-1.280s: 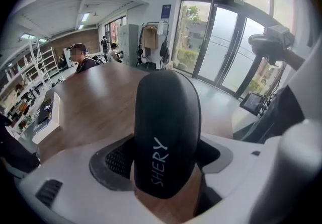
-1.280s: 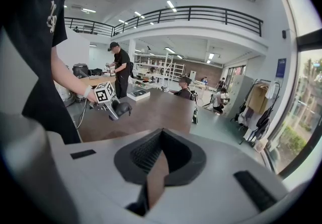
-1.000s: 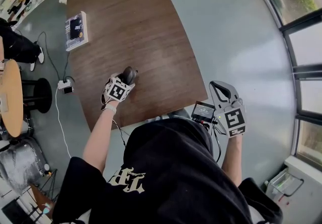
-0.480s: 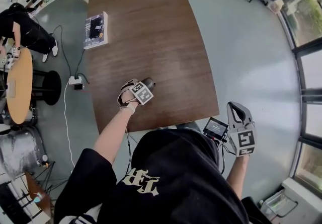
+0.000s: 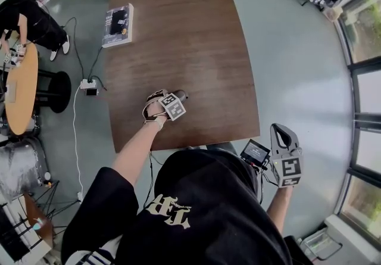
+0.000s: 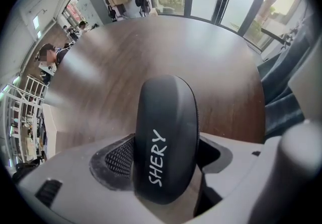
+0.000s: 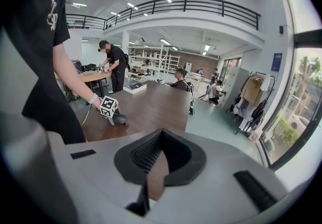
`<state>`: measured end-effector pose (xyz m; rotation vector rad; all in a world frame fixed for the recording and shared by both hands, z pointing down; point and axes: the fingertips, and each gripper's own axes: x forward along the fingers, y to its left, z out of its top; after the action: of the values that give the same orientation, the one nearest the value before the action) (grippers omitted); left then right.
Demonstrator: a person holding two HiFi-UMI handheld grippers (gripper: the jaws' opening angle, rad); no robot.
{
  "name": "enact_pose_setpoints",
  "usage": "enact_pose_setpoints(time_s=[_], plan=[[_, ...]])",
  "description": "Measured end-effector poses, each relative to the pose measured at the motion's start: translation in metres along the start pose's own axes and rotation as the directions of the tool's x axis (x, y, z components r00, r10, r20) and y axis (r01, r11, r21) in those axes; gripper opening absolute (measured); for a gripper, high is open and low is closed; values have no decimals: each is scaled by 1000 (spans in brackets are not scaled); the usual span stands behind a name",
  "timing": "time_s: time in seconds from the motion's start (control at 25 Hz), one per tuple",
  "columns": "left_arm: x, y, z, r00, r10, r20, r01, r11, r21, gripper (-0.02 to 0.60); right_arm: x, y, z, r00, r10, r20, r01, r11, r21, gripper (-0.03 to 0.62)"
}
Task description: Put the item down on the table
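A black oval item (image 6: 166, 132) with white lettering stands on end between the jaws of my left gripper (image 6: 167, 165), which is shut on it. In the head view this gripper (image 5: 177, 99) and the item (image 5: 181, 95) are low over the near part of the brown wooden table (image 5: 190, 31). The right gripper view shows the item (image 7: 119, 119) down at the tabletop (image 7: 156, 104); contact is unclear. My right gripper (image 5: 283, 133) hangs off the table's near right corner, over the floor. Its jaws (image 7: 160, 140) are closed with nothing between them.
A book (image 5: 118, 24) lies near the table's far left edge. A small screen device (image 5: 255, 152) sits at my waist by the right gripper. A round wooden table (image 5: 21, 97) and a power strip (image 5: 88, 85) are on the left. People stand around the far end.
My left gripper has tipped forward and gone lower with the black item, closer to the tabletop. The right gripper has stayed beside the table's near right corner.
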<state>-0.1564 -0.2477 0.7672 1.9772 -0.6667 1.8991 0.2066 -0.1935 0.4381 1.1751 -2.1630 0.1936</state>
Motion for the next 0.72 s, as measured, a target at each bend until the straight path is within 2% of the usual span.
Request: enact_pose_setpoints(time_s=[0.36,0.48,0.64,0.72], plan=[[4,8,3,996,23,88,-20,999,-36,351,11,15,2,999,30,-39,-31,999,-29,-12],[4,9,4,993,33,117,-32,999,-15,351,14,17,3,999,33,-34,-35,999,-38,-12],[1,8,7,988,74,134,-81,995,52,353,15,17,7,999,26,-38,-27,999,-36,-12],[-1,8,9,987,81,138,-88,995,53,353,15,17,8,999,25,-39,-27,999,-35,-12]])
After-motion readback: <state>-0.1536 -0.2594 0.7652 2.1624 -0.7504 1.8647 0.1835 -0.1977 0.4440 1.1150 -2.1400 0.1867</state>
